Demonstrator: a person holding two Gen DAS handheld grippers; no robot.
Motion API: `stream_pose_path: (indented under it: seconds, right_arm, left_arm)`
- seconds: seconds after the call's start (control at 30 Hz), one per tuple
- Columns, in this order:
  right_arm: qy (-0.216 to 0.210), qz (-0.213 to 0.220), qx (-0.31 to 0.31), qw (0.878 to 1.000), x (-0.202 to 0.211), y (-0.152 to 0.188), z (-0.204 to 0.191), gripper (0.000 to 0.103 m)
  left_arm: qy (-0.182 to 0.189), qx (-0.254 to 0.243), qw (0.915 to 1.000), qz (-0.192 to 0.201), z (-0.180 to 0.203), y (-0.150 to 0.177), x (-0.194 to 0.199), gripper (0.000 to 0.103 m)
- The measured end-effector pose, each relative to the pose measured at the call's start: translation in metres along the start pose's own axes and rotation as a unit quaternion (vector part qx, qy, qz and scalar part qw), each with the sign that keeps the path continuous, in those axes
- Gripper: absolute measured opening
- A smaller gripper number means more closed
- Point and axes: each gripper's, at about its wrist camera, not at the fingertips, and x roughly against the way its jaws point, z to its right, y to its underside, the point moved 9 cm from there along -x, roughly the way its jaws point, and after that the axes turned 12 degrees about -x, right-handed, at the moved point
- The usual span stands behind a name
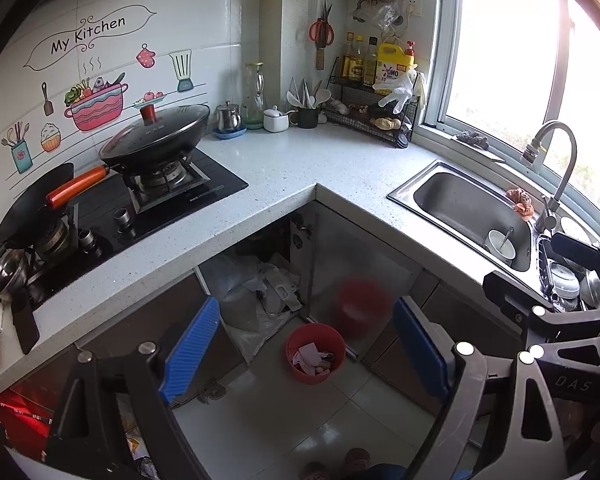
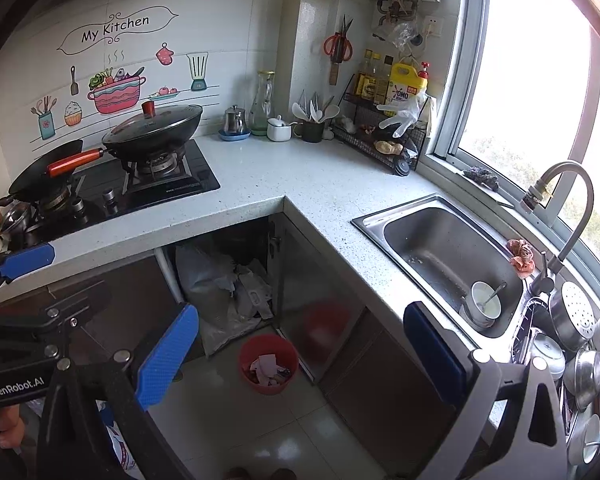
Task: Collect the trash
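Observation:
A red trash bin [image 1: 315,353] stands on the tiled floor in the corner under the L-shaped counter, with crumpled paper scraps inside; it also shows in the right wrist view [image 2: 268,363]. My left gripper [image 1: 306,354] is open and empty, held high above the floor, its blue pads either side of the bin in view. My right gripper [image 2: 300,358] is open and empty, at a similar height. The left gripper's blue pad [image 2: 28,261] shows at the left edge of the right wrist view. Grey plastic bags [image 1: 256,292] lie in the open cabinet behind the bin.
A speckled counter [image 1: 284,164] carries a gas stove with a lidded wok [image 1: 160,136], jars, and a bottle rack [image 1: 376,92]. A steel sink [image 2: 444,256] holds a bowl with a spoon. Pots and dishes [image 2: 572,340] stack at the right. A pink rag [image 2: 520,256] lies by the tap.

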Motion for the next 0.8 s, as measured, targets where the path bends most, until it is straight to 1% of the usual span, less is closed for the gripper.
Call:
stream_pose_path:
  seconds: [0.2, 0.4, 0.8]
  right_arm:
    - [0.007, 0.002, -0.003, 1.0, 0.0019, 0.0002, 0.0002, 0.102]
    - [0.009, 0.003, -0.007, 1.0, 0.0025, 0.0008, -0.0019, 0.102]
    - [0.011, -0.001, -0.009, 1.0, 0.0006, 0.0022, -0.0006, 0.102]
  left_arm:
    - [0.006, 0.005, 1.0, -0.002, 0.0044, -0.0002, -0.0013, 0.087]
    - [0.002, 0.001, 1.0, 0.002, 0.0053, -0.0017, 0.0001, 0.087]
    - [0.002, 0.0, 1.0, -0.001, 0.0075, 0.0001, -0.0029, 0.087]
